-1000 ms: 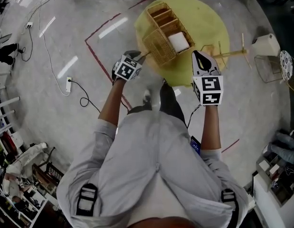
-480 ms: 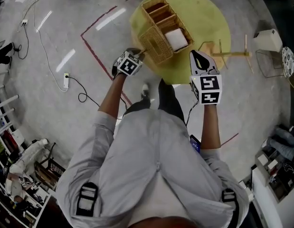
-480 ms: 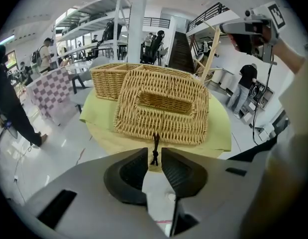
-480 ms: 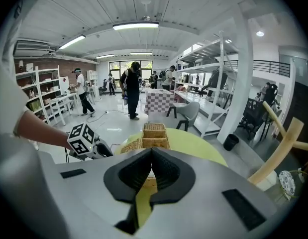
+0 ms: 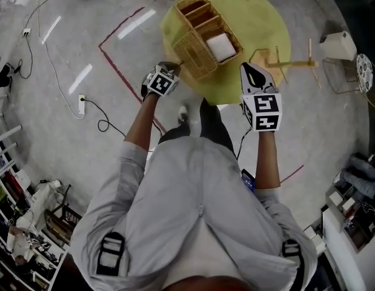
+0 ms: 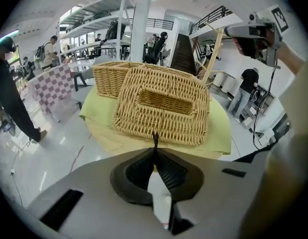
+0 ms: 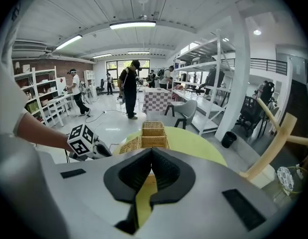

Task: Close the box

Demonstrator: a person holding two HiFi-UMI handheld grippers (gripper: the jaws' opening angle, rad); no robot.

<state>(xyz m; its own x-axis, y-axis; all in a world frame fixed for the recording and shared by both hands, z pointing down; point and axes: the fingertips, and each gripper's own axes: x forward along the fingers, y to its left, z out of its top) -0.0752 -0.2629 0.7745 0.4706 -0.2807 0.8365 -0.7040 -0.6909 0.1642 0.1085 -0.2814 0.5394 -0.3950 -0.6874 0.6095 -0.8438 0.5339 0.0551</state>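
Left gripper [image 6: 154, 151] clamped on lid [image 6: 163, 106] tab [image 6: 154, 137] | right gripper [image 7: 151, 156] jaws together, empty | box [image 5: 206, 18] open on table [image 5: 263, 14].

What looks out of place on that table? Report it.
Only the wicker box's lid: it is swung open, tilted out toward the yellow table's near edge, leaving the compartments uncovered. The left tongs are shut on its dark pull tab. Nothing looks spilled or damaged.
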